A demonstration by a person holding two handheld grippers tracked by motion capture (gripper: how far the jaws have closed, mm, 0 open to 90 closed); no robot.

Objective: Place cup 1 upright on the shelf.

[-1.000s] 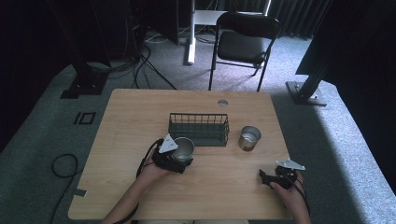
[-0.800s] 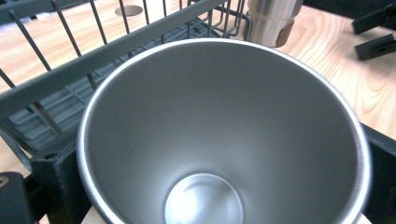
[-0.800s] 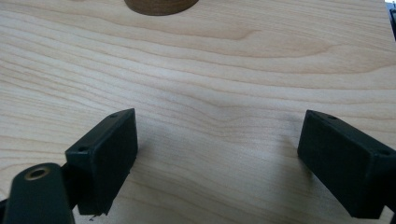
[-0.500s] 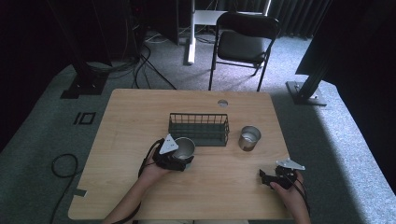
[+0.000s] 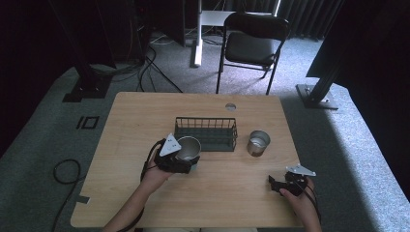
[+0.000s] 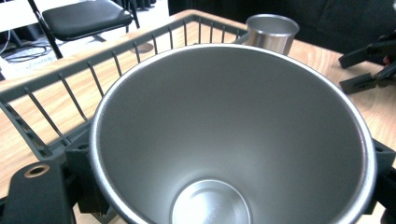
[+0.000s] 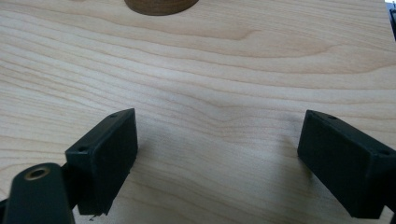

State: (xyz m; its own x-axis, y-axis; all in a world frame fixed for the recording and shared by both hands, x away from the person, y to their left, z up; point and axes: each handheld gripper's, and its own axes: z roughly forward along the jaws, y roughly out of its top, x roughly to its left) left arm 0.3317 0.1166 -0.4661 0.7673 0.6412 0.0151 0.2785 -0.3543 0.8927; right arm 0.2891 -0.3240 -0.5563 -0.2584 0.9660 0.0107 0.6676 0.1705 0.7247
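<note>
Left gripper is clamping a steel cup, jaws sitting on either side of the cup wall; the left gripper view is looking straight down into the cup, showing its brushed inside and round bottom. Cup is sitting upright, just in front of the wire basket at its left end, near enough that the two look to be touching or almost touching. From the left gripper view the basket's bars are running right behind the cup rim.

Second steel cup is standing upright on the table just right of the basket, apart from it, nothing holding it. It is also showing beyond the basket in the left gripper view.

Right gripper is lying low over the table, well to the right and front of the basket, past the second cup. Jaws are spread wide with bare wood between them, gripping nothing; right gripper view is showing both black pads resting close over the tabletop.

Cable hole is sitting behind the basket near the far edge. Folding chair is standing on the carpet beyond the table.
</note>
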